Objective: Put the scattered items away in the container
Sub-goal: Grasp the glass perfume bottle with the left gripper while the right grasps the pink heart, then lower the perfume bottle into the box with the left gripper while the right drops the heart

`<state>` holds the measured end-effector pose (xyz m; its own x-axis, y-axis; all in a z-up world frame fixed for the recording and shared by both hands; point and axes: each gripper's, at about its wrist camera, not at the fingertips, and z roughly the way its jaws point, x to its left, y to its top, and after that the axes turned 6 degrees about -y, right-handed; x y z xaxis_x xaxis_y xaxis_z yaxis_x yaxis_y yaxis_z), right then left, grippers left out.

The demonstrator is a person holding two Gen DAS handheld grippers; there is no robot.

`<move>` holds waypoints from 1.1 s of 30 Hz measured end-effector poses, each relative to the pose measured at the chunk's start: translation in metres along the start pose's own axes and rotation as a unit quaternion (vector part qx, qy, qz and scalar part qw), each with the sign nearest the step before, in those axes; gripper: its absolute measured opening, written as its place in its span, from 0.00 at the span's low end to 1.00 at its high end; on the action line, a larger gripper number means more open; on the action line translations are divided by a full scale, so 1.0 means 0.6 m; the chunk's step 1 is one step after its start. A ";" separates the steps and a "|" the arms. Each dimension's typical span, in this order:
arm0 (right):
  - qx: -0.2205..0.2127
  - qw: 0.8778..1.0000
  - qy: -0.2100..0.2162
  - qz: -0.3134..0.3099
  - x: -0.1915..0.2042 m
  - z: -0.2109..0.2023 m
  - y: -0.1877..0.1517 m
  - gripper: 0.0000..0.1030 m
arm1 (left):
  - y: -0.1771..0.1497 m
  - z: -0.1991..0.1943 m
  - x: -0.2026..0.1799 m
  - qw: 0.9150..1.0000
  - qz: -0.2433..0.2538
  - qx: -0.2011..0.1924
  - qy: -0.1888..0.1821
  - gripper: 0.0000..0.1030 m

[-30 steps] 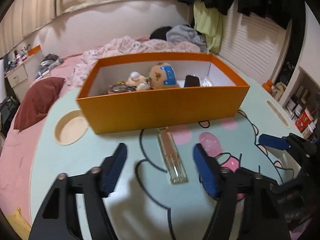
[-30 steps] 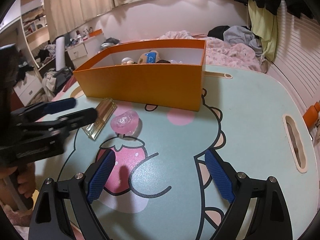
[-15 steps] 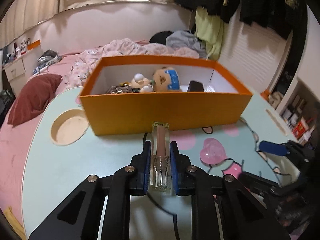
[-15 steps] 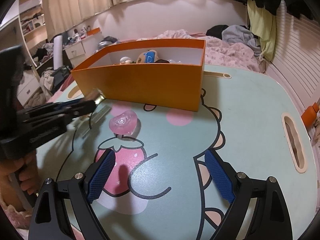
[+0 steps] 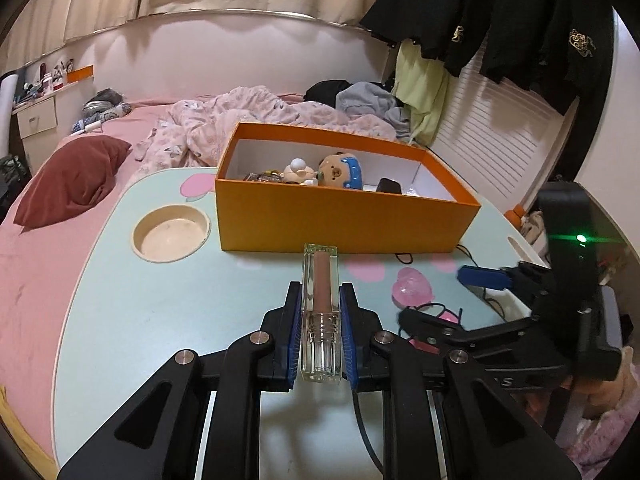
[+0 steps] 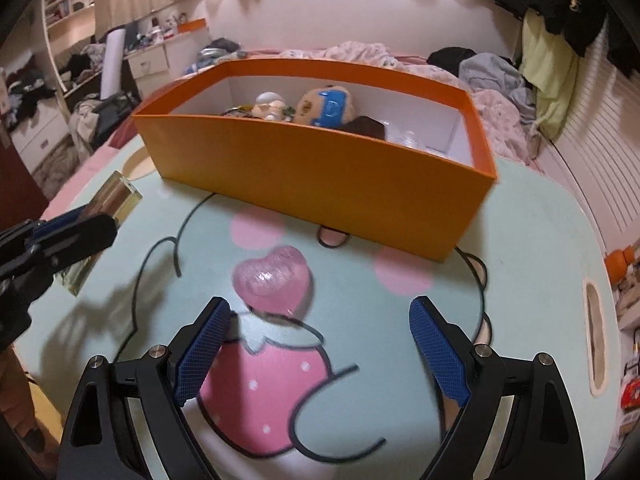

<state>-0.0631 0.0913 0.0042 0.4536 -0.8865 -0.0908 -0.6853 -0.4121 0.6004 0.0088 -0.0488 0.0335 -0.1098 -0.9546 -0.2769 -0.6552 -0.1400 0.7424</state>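
My left gripper (image 5: 320,300) is shut on a clear lip gloss tube (image 5: 320,304) and holds it above the table, pointing at the orange box (image 5: 340,220). The tube also shows at the left of the right wrist view (image 6: 116,196). A pink heart-shaped piece (image 6: 274,280) lies on the table just ahead of my open right gripper (image 6: 320,344), nearer its left finger. It shows in the left wrist view (image 5: 412,290) too. The orange box (image 6: 320,184) holds a bear toy (image 6: 326,106), a small figure (image 6: 270,106) and other items.
The table (image 5: 140,312) is pale green with a cartoon print and a round cup recess (image 5: 171,232). A slot (image 6: 596,340) is cut near its right edge. A bed with blankets lies behind the box. The right gripper (image 5: 500,304) appears in the left wrist view.
My left gripper closed on the lip gloss tube and lifted it off the table. My right gripper moved forward and left, towards the pink heart.
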 end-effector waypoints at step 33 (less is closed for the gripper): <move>-0.100 0.994 0.041 0.018 -0.029 -0.076 0.030 0.36 | 0.036 -0.026 -0.023 0.999 0.034 -0.031 -0.002 0.18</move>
<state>-0.0575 0.1085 0.0527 0.4812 -0.8766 -0.0071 -0.5785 -0.3236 0.7487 0.0080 -0.0428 0.0628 -0.1543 -0.9616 -0.2269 -0.5989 -0.0916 0.7955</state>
